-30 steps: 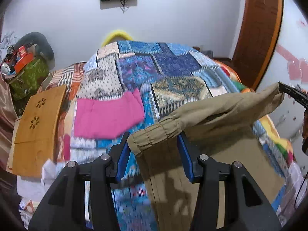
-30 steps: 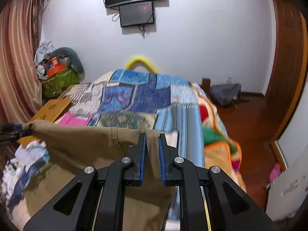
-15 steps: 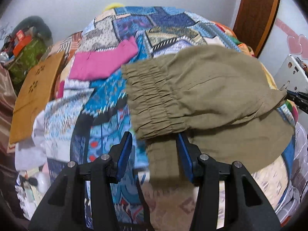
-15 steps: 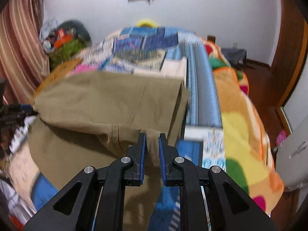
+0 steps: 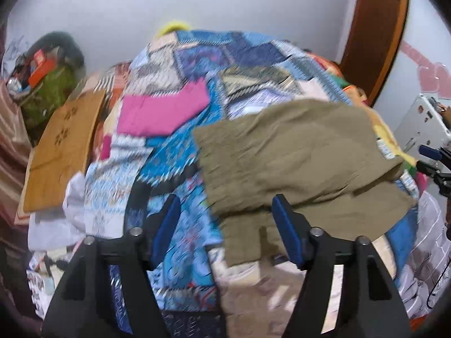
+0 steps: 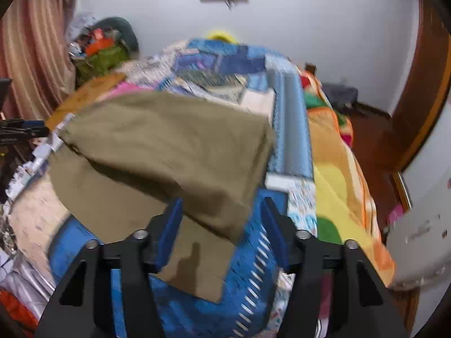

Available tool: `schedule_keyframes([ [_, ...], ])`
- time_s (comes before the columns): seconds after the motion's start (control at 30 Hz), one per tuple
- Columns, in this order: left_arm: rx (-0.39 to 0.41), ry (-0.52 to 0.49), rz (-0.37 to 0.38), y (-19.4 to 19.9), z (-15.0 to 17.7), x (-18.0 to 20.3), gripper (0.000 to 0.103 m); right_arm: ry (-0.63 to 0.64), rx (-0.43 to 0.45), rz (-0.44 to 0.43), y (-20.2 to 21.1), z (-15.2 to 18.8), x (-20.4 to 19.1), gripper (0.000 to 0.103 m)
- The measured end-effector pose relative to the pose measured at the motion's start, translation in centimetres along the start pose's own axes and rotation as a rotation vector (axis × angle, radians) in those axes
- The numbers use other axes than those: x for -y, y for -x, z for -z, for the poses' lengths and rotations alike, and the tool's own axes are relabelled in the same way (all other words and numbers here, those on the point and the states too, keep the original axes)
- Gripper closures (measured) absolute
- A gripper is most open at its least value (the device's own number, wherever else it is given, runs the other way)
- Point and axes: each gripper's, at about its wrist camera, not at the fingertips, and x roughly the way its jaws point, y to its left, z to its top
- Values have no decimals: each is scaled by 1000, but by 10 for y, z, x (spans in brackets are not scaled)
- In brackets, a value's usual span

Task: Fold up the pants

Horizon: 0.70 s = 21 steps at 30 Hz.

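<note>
The olive-khaki pants (image 5: pixel 296 157) lie folded over on the patchwork bed cover (image 5: pixel 180 152), the upper layer laid across the lower one. My left gripper (image 5: pixel 225 219) is open and empty, its blue pads spread just in front of the pants' near left edge. In the right wrist view the pants (image 6: pixel 169 152) lie the same way. My right gripper (image 6: pixel 221 222) is open and empty, its pads on either side of the near right corner, touching nothing. The right gripper also shows at the left wrist view's right edge (image 5: pixel 434 163).
A pink cloth (image 5: pixel 163 112) lies on the bed beyond the pants. A wooden board (image 5: pixel 64 146) leans at the bed's left side. A cluttered green bag (image 5: pixel 48 84) stands at the back left. A wooden door (image 6: pixel 422 84) and floor are to the right.
Both grippers let go of the pants and opened wide. The raised waistband half came down over the lower half on the bed. Both grippers drew back toward me.
</note>
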Motion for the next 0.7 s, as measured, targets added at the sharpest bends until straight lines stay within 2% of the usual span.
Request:
schedule_keyframes([
  [0.07,20,-30,34,2,-8,16,31,32,21,-36,0,-10,-11,34],
  [0.1,22,-41,51,1,-10,22,28,49,21,-53,-3,-13,-17,25],
  [0.13,20,-61,77,-1,-13,32,25,68,15,-69,-8,-16,-22,19],
  [0.2,13,-93,94,-6,-13,46,22,125,-12,-91,-23,-20,-36,19],
  [0.33,-42,-173,109,-29,-11,76,22,233,-61,-83,-55,-21,-61,20],
  [0.43,-79,-212,145,-46,-4,91,22,257,-73,-84,-69,-23,-68,23],
  [0.47,-83,-220,157,-51,-2,94,22,257,-74,-89,-74,-24,-69,25],
  [0.5,-88,-227,152,-55,-1,96,22,256,-77,-89,-76,-26,-69,32],
  [0.53,-92,-233,145,-59,-1,98,22,253,-83,-91,-79,-28,-68,46],
  [0.6,-93,-236,147,-64,-1,98,22,233,-83,-112,-80,-32,-67,66],
  [0.67,-87,-233,136,-66,-6,98,24,204,-65,-124,-77,-35,-63,75],
  [0.7,-80,-234,128,-65,-7,98,27,197,-53,-127,-75,-37,-62,84],
])
